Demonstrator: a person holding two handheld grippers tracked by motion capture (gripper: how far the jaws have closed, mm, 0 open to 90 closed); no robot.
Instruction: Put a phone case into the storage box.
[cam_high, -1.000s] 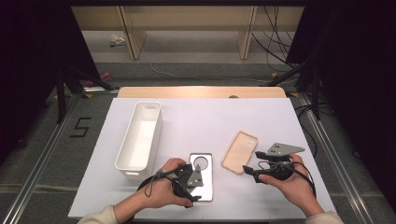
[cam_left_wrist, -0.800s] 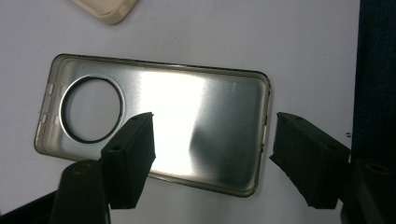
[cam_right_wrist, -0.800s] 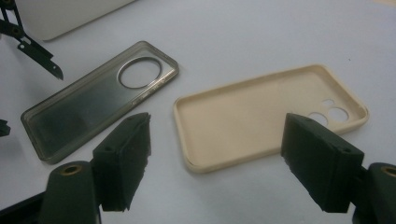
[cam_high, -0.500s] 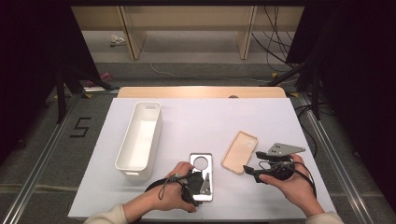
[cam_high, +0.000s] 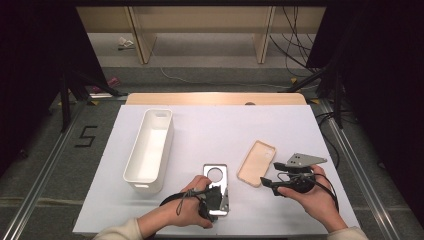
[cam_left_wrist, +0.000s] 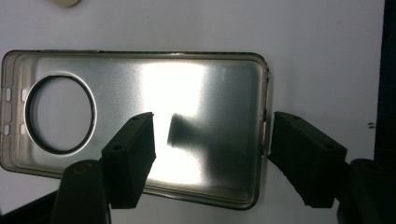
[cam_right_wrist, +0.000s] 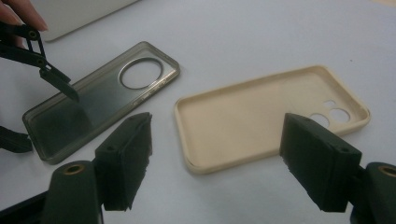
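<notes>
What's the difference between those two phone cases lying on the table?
The clear case is see-through and glossy; the beige case is opaque and matte. The clear case has one big round camera hole, the beige case several smaller holes. The left gripper has its open jaws over the clear case's end, while the right gripper sits beside the beige case, jaws open. Both lie flat, hollow side up, on the white table.

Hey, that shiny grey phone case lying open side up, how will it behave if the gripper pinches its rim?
The grey phone case looks thin-walled, so probably light. Its glossy surface may slip on the table. Lying flat, it shouldn't tip.
</notes>
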